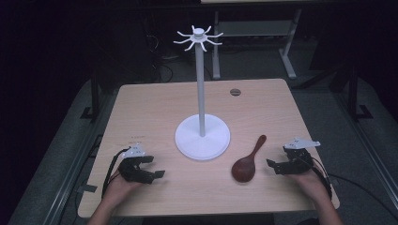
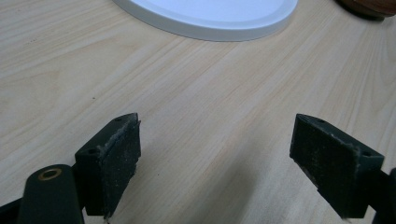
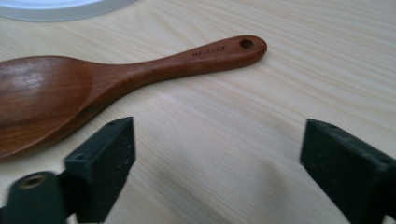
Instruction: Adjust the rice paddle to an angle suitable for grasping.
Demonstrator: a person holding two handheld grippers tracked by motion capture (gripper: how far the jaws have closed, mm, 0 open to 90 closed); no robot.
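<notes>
A dark brown wooden spoon (image 1: 247, 161) lies flat on the table (image 1: 155, 105), bowl toward the person, handle pointing away; its handle has a hole near the tip (image 3: 246, 44). A white stand (image 1: 202, 136) with a round base, a tall pole and several hooks at the top (image 1: 198, 37) rises at the table's middle. My right gripper (image 1: 276, 166) rests just right of the spoon's bowl, open, nothing between its jaws. My left gripper (image 1: 154, 167) rests at the front left, open and empty, with the stand's base rim (image 2: 210, 28) ahead of it.
A small round grommet (image 1: 235, 92) sits in the table near its far edge. Behind the table stand the legs of another desk (image 1: 286, 56) and cables on a dark floor. The spoon's bowl edge (image 2: 369, 7) peeks into the left gripper view.
</notes>
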